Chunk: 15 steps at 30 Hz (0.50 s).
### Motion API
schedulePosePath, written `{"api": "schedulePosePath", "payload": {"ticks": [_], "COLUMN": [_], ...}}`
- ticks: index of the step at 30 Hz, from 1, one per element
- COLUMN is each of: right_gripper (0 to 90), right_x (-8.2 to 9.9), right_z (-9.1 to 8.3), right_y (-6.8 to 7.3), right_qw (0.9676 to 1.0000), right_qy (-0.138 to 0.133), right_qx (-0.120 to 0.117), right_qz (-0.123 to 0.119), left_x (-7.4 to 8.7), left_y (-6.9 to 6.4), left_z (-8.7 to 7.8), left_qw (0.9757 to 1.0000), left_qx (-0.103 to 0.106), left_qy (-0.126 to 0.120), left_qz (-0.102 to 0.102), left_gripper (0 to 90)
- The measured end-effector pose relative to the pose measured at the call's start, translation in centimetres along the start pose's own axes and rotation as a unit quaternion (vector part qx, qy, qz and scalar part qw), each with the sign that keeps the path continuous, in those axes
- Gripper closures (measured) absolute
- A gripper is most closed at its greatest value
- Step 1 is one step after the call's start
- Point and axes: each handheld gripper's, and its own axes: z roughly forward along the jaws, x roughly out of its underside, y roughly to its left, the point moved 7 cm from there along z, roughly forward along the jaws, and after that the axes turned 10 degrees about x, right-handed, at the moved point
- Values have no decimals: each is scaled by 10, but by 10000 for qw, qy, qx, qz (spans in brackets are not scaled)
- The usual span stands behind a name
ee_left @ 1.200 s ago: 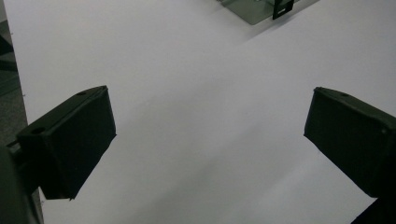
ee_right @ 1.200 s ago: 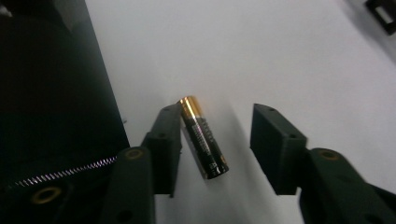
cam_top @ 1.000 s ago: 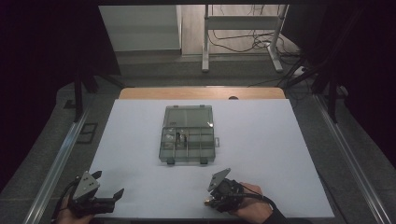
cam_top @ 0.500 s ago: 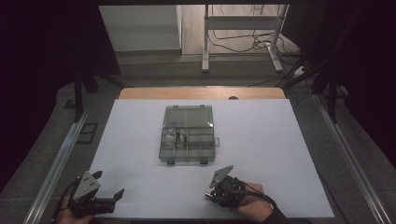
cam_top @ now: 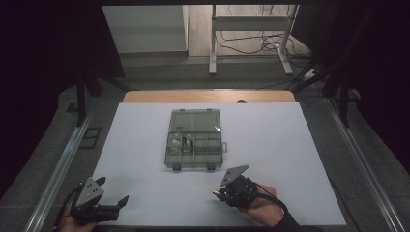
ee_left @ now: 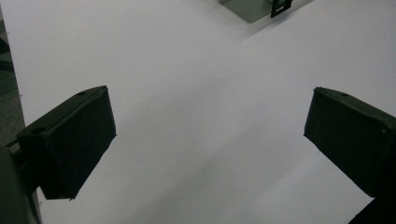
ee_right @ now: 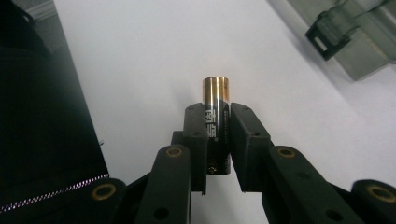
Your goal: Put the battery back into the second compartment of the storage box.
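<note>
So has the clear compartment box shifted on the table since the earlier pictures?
No. The compartment box sits at the same spot against the table's wooden far edge in the high view.

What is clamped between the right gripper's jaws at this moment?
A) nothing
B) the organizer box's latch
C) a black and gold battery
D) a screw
C: in the right gripper view the right gripper has both pads pressed on a black and gold battery, its gold end sticking out past the fingertips.

Gold Chinese characters, too small to make out, on the black battery [ee_right: 216, 123].
</note>
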Motion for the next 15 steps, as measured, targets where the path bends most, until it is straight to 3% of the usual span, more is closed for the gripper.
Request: {"api": "schedulePosePath", "payload": {"ticks": [15], "right_gripper": [773], "right_x": [-12], "right_z": [-3], "right_y": [-12], "right_qw": [9994], "right_qy": [-191], "right_qx": [150], "right_qz": [244], "left_x": [0], "left_y": [2], "left_z": [0], "left_qw": [10000], "left_qx": [31], "left_qy": [-9], "left_qz": [-82], "left_gripper": [22]}}
